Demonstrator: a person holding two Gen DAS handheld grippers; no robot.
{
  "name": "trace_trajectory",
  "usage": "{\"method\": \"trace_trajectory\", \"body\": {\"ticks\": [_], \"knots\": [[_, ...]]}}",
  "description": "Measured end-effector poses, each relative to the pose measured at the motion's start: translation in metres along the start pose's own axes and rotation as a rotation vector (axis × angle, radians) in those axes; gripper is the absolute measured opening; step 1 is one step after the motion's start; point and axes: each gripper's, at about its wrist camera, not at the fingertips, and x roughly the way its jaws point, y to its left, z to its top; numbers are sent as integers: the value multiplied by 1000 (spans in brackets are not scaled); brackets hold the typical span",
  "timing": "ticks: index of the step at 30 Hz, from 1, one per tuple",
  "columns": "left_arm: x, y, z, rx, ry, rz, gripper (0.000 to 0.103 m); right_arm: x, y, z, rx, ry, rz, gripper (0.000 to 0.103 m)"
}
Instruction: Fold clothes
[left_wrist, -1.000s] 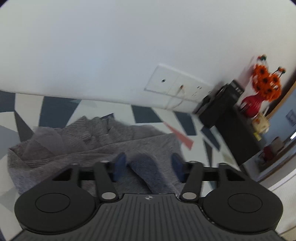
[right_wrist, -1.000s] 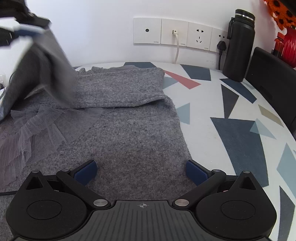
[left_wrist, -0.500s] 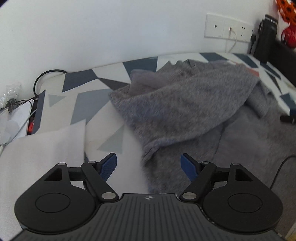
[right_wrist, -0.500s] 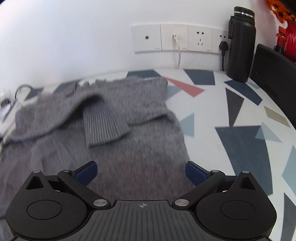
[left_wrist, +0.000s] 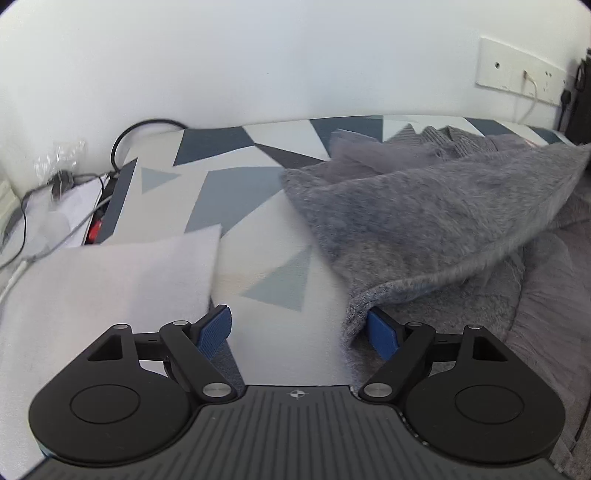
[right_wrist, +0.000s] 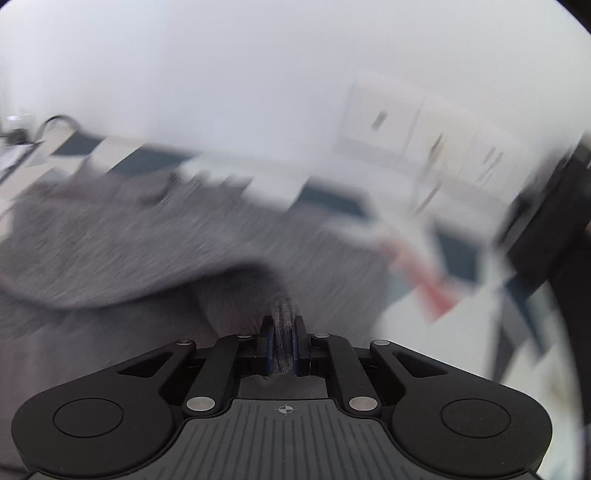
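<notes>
Fold is early-stage: the grey sweater (left_wrist: 424, 229) lies rumpled on the patterned table (left_wrist: 258, 221). Your right gripper (right_wrist: 283, 349) is clamped on a sweater edge. Left gripper (left_wrist: 301, 328) jaws have just been opening and stand wide, fabric beside the rt pad, ungripped. Remaining: fold over, flatten.

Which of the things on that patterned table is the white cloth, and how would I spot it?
Start at the table with blue and grey triangles. The grey sweater is heaped on its right side; the white cloth lies flat on the left, near the tangled cables. It is the only plain, pale, smooth fabric there.
</notes>
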Motion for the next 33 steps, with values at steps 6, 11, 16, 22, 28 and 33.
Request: {"method": "trace_trajectory", "body": {"ticks": [6,11,16,22,28,33], "knots": [[3,7,-5,-55,7,-28,85,-21,-36,32,-38,-143,-164,11],[3,11,-6,-66,12,-30,86,8,-58,-20,69,98,-102,24],[3,7,-4,-47,12,-1,89,3,-86,-53,378,144,62,26],[3,7,-5,-55,12,17,93,12,-93,-47,543,111,171,42],[5,18,2,-77,22,12,80,34,-68,-41,448,183,136,40],[14,20,14,-25,5,83,79,30,-72,-46,505,183,156,48]]}}
